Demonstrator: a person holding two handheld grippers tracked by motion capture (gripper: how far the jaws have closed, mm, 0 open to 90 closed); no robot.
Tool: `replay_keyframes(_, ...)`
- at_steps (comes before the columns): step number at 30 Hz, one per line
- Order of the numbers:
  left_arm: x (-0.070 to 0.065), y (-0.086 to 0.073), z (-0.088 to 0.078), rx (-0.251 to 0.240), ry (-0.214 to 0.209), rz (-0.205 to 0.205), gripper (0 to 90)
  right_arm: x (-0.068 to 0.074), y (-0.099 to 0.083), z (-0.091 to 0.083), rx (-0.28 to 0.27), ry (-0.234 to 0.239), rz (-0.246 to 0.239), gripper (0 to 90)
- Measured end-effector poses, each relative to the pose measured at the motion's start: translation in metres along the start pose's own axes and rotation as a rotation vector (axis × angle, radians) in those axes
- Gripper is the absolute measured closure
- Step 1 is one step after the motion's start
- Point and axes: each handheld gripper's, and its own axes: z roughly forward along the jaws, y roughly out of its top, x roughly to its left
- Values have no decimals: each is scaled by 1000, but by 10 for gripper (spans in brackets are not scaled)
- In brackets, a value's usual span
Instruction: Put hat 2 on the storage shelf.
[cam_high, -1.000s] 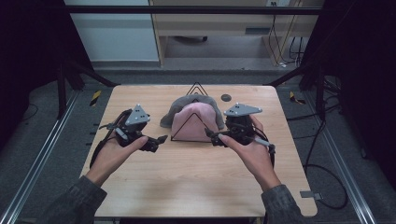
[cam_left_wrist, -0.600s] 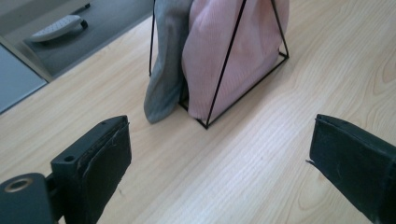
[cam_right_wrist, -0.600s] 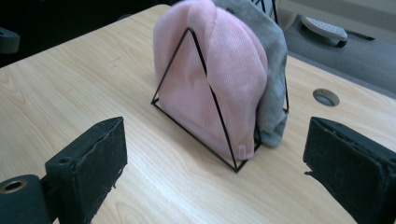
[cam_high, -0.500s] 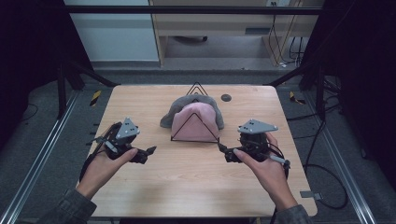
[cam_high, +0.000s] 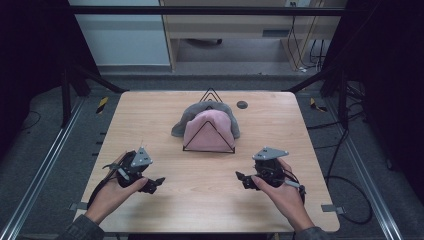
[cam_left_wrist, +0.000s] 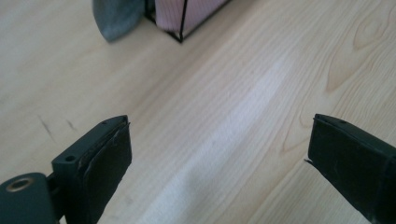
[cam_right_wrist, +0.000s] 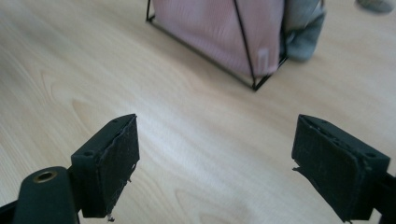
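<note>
While the left gripper (cam_high: 150, 184) hovers low over the pale wood table (cam_high: 150, 120) with jaws wide, a pink ribbed cloth (cam_high: 207, 131) and grey cloth (cam_high: 182, 125) drape a black wire triangular rack (cam_high: 209, 140) mid-table — the high view alone shows a dark disc (cam_high: 242, 104) behind; the right gripper (cam_high: 243, 179) gapes wide too.

Pale wood-grain tabletop (cam_high: 165, 125) with rounded corners, on a dark frame over grey floor. Near the middle, toward the far edge, a black wire triangular rack (cam_high: 208, 136) standing directly on the wood. Draped over the rack, a pink cloth (cam_high: 207, 131), and behind it a grey cloth (cam_high: 182, 125) with its lower edge spilling onto the wood on the rack's left side. Just beyond the rack and to its right, a small dark round disc (cam_high: 242, 104) lying flat. In front of the rack, bare wood with faint scuff marks (cam_left_wrist: 46, 126).
</note>
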Motion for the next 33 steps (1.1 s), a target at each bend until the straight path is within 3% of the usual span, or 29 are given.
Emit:
replay_keyframes(6, 4, -14, 17, 47, -13, -34, 56, -1, -20, 19, 62, 21, 17, 165)
replay_keyframes(9, 9, -20, 25, 60, -12, -68, 56, -8, -30, 36, 104, -8, 43, 165)
replay_keyframes(17, 17, -35, 39, 72, -13, -132, 55, -20, -36, 42, 108, -38, 112, 169)
replay_keyframes(19, 17, -37, 41, 53, -8, -141, 55, -22, -40, 45, 119, -38, 131, 167)
replay_keyframes(23, 19, -40, 45, 47, -2, -158, 57, -27, -44, 52, 151, -48, 126, 153)
replay_keyframes(24, 21, -41, 46, 38, -10, -176, 56, -28, -44, 53, 146, -51, 121, 153)
replay_keyframes(29, 22, -44, 50, 52, -18, -176, 51, -27, -45, 54, 139, -53, 124, 129)
replay_keyframes(32, 24, -45, 51, 54, -16, -177, 43, -24, -46, 56, 132, -68, 99, 97)
replay_keyframes(33, 25, -46, 53, 56, -15, -166, 5, -22, -48, 58, 130, -75, 57, 68)
